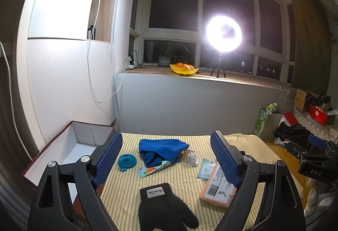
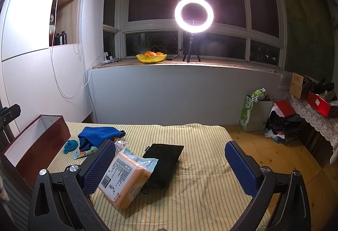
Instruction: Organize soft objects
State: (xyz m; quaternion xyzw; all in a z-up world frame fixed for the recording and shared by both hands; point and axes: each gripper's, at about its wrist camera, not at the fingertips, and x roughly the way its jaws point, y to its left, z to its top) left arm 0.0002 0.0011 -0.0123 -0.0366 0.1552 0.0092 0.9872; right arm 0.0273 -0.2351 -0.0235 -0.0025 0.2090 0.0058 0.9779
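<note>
A black knit glove (image 1: 162,207) lies at the near edge of the striped table (image 1: 126,195), just below my open, empty left gripper (image 1: 166,159). A crumpled blue towel (image 1: 161,149) lies further back; it also shows in the right wrist view (image 2: 97,136). An orange tissue pack (image 2: 124,182) lies beside a flat black pouch (image 2: 164,163); the pack also shows in the left wrist view (image 1: 217,186). My right gripper (image 2: 169,165) is open and empty above the table, its left finger next to the tissue pack.
An open dark red box (image 1: 69,153) stands at the table's left edge. A teal funnel (image 1: 126,161), a colourful packet (image 1: 153,168) and small clear wrappers (image 1: 203,168) lie near the towel. A ring light (image 2: 194,14) and fruit bowl (image 2: 151,57) stand on the windowsill. Clutter lies on the floor at right.
</note>
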